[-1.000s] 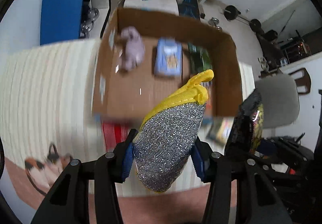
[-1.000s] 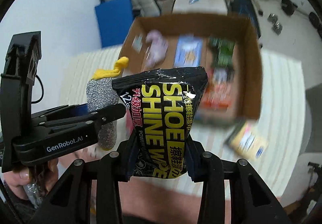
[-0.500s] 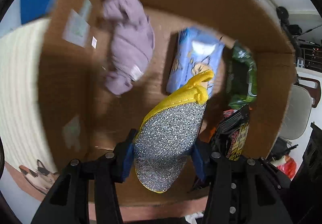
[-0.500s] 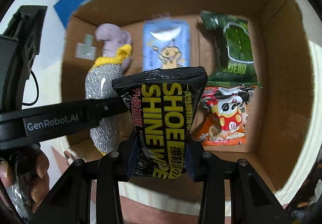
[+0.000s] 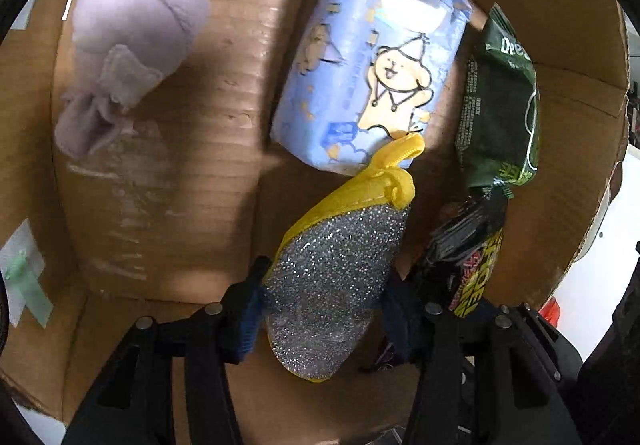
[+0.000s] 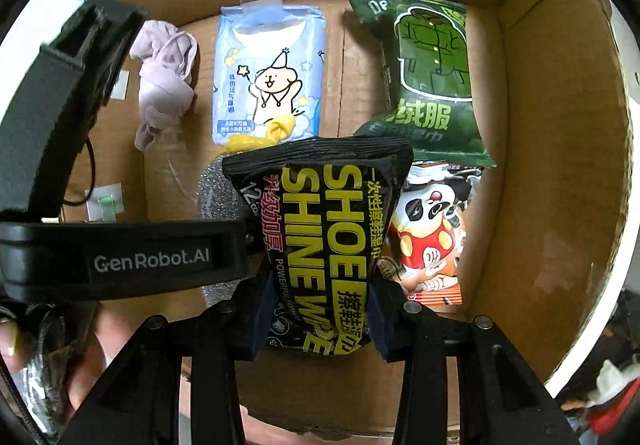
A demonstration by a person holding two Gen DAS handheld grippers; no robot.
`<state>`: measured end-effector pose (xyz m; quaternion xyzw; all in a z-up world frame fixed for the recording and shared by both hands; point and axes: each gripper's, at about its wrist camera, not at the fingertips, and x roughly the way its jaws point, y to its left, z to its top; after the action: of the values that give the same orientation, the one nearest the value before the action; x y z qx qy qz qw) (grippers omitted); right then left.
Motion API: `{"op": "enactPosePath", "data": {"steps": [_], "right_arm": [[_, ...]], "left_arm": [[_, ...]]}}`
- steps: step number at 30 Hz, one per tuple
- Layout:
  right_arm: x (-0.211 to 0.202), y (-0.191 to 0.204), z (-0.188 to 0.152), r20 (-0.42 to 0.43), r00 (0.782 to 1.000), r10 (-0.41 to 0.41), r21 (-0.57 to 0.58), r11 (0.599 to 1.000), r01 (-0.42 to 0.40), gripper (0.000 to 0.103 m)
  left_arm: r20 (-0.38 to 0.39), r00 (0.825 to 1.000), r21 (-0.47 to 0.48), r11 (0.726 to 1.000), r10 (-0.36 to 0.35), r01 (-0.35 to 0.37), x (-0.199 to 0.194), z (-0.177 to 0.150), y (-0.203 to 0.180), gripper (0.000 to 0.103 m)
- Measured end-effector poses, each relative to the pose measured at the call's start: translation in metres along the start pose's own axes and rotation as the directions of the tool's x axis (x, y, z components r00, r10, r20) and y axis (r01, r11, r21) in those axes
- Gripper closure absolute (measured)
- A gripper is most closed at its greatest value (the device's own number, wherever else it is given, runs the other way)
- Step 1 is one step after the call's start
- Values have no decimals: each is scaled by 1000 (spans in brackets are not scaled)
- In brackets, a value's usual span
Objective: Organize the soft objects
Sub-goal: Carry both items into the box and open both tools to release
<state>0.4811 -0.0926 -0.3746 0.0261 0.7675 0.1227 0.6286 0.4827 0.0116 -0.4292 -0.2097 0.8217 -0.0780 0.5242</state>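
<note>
My left gripper [image 5: 324, 309] is shut on a silver glitter scrub pad with yellow trim [image 5: 340, 265] and holds it low inside the cardboard box [image 5: 160, 185]. My right gripper [image 6: 320, 313] is shut on a black "Shoe Shine Wipes" pack [image 6: 324, 237], also inside the box, just right of the left gripper [image 6: 152, 257]. The pad's yellow loop [image 6: 276, 131] and silver side [image 6: 216, 193] show behind the pack. The black pack shows in the left wrist view [image 5: 468, 257] too.
On the box floor lie a lilac cloth [image 5: 132, 25], a blue tissue pack [image 5: 372, 57], a green pack [image 5: 500, 105] and a red panda snack bag [image 6: 432, 237]. Box walls [image 6: 552, 165] stand close on the right and back.
Both grippers have moved from above the striped mat forward and down into the box, still holding the pad and the wipes pack. The box contents now fill both views.
</note>
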Motion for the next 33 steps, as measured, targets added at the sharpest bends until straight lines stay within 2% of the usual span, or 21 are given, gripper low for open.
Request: {"op": "enactPosePath", "data": {"steps": [3,5,7,10,11,14,19,23,28,33], "right_arm": [[-5,0,0,-3,1000,-6,-9,1000,6,52],[-12,-1,-2,3,1000,-10,-14,1000,10,38],[-22,-1,-4,17,999,-37,-24,999,37,31],[-34,-1,-7,24,998,-52,-27,998,52,30],[-37,-1,-8,27,998,-58,-28,998,59,26],[-48,-1,-16,45,995,-86,-33,996,87,8],[-67,0,-39,94,985,-142,-44,988,146,0],[-89,-2,-57,165,967,-196,-19,979,201,0],[-121,-3,-83,272,938,-216,26,976,218,0],[-141,1,-109,341,918,-203,43,979,201,0]], "left_arm": [[12,1000,16,1000,11,-11,-11,-4,-4,49],[39,998,38,998,52,-54,-23,-7,-8,31],[87,992,61,993,92,-97,-36,-10,-11,17],[131,984,72,989,121,-131,-51,-20,-12,13],[143,981,81,986,130,-143,-55,-26,-16,8],[198,964,101,975,177,-199,-65,-39,-17,6],[276,942,100,969,189,-224,-85,-64,-11,2],[363,906,92,959,218,-268,-101,-89,-10,2],[503,819,88,926,277,-367,-134,-124,-21,1],[601,749,73,914,278,-398,-141,-150,-32,1]]}}
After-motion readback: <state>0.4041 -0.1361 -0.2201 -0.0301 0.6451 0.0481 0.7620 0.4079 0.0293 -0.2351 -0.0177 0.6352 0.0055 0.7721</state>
